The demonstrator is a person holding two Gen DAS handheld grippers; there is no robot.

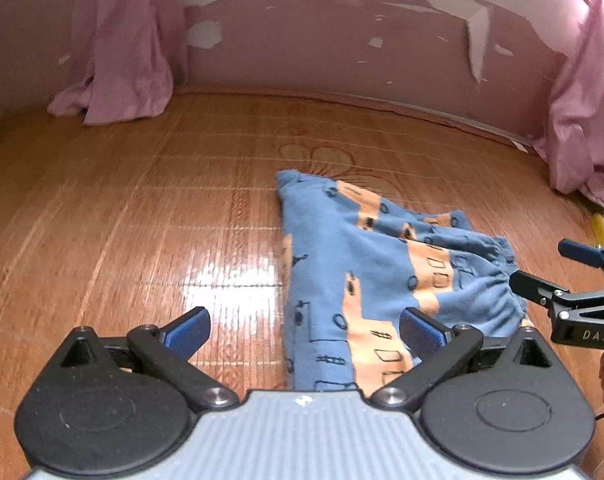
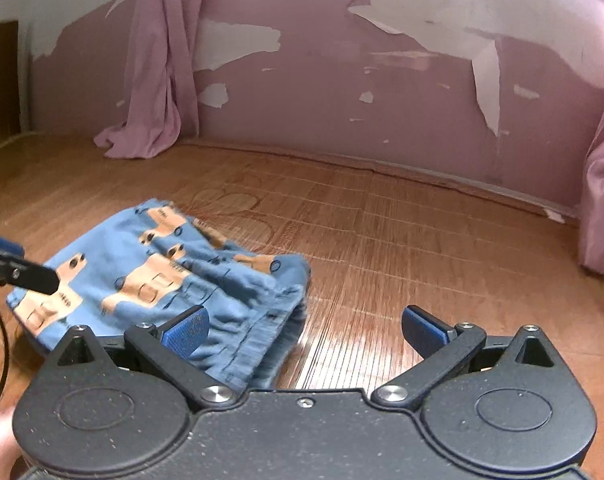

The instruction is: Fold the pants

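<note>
2 grippers hang over the pants, which lie folded in a blue and tan heap on the wood-pattern floor near a pink wall. The left gripper is spread wide with nothing between its pads, its right pad above the cloth. The right gripper is likewise released and empty beside the gathered waistband.
</note>
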